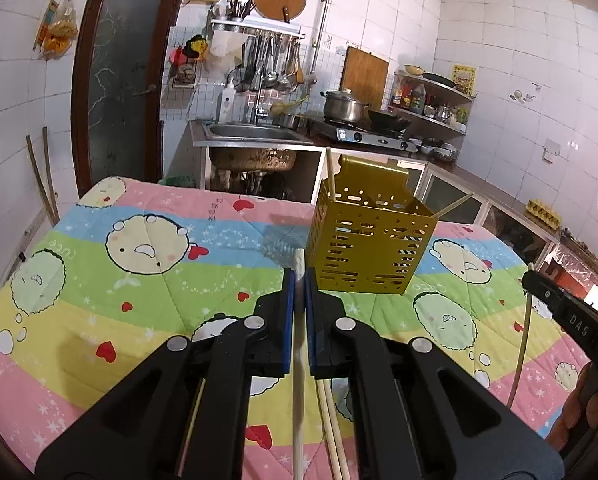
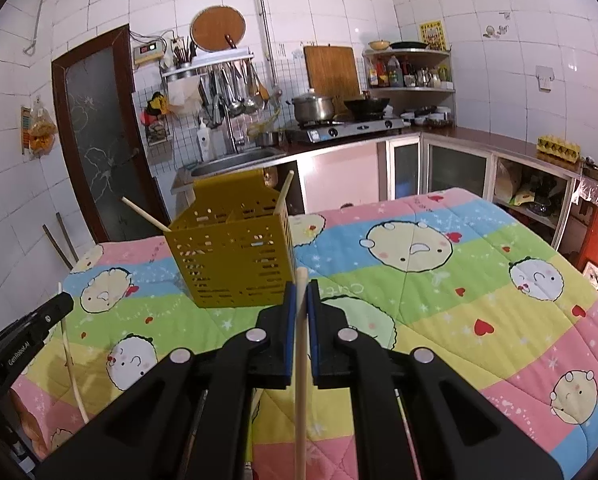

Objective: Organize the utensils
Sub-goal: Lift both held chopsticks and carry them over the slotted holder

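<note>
Left wrist view: your left gripper [image 1: 299, 280] is clamped shut on a pale wooden chopstick [image 1: 298, 380], tip forward, ready to drop in. Your right gripper [image 2: 302, 292] likewise pinches its own pale chopstick [image 2: 301, 360]. At one o'clock stands the yellow perforated metal holder [image 1: 369, 248] on the cartoon quilt [image 1: 139, 280].

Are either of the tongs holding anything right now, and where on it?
Both are. The left tongs pinch a chopstick near its upper end; the right tongs pinch another chopstick, also just below its top.
</note>
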`<state>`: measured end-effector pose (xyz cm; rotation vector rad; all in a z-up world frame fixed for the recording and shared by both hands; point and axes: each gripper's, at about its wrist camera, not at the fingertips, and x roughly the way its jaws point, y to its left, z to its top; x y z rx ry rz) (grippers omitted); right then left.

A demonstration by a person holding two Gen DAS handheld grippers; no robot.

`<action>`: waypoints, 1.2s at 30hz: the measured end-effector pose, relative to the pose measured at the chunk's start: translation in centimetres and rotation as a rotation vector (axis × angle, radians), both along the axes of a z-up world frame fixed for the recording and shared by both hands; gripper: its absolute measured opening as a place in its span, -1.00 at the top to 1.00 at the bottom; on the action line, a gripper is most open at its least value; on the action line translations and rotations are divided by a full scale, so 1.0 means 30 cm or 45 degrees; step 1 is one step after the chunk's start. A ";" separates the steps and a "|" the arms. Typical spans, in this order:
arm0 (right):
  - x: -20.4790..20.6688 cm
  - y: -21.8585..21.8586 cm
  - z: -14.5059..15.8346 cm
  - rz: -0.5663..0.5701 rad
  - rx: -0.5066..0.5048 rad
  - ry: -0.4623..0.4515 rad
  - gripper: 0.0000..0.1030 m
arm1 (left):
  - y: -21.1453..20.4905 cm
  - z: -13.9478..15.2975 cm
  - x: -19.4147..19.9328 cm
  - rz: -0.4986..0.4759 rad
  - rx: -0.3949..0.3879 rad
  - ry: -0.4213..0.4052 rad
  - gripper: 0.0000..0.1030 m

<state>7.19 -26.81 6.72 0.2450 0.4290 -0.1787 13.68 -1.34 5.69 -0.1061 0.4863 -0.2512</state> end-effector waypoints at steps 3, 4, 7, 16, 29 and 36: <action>-0.017 0.000 0.012 0.002 -0.004 -0.033 0.88 | -0.001 0.001 -0.012 -0.002 0.006 -0.017 0.92; -0.022 0.000 0.016 0.003 -0.006 -0.040 0.88 | -0.002 0.001 -0.015 -0.003 0.007 -0.020 0.92; -0.034 0.000 0.023 0.010 -0.002 -0.067 0.88 | -0.003 0.002 -0.023 -0.001 0.014 -0.029 0.92; -0.072 0.008 0.056 0.004 -0.030 -0.143 0.88 | 0.008 0.042 -0.058 0.007 0.011 -0.098 0.92; -0.069 0.002 0.062 -0.004 -0.033 -0.178 0.88 | 0.002 0.098 -0.062 0.003 0.023 -0.157 0.92; -0.038 -0.009 0.069 -0.007 -0.029 -0.187 0.88 | -0.020 0.140 -0.034 -0.010 0.028 -0.191 0.92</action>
